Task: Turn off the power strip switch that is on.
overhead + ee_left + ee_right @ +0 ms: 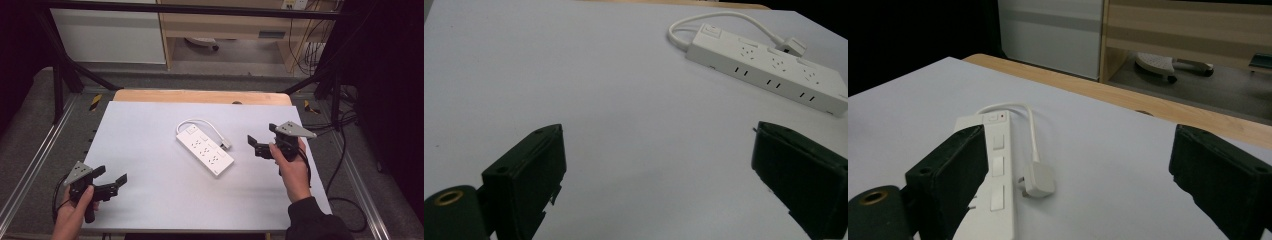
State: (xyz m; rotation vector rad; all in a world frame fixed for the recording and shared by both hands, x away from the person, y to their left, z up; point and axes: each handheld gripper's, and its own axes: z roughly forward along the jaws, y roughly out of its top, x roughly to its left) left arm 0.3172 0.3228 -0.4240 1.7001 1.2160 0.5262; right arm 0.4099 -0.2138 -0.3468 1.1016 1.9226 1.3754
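A white power strip (205, 150) lies diagonally at the middle of the white table top (145, 150), its short white cord looping round to a plug (226, 144) that rests beside it. My left gripper (111, 182) is open near the front left corner, well apart from the strip (769, 70). My right gripper (262, 141) is open to the right of the strip, a short gap from it. In the right gripper view the strip (995, 190) runs behind my left jaw, with the plug (1038, 180) on the table between the jaws.
A wooden edge (200, 96) borders the far side of the table. Black frame bars and metal rails stand at both sides. Cables (345, 165) trail on the floor to the right. A wooden cabinet (230, 25) stands behind.
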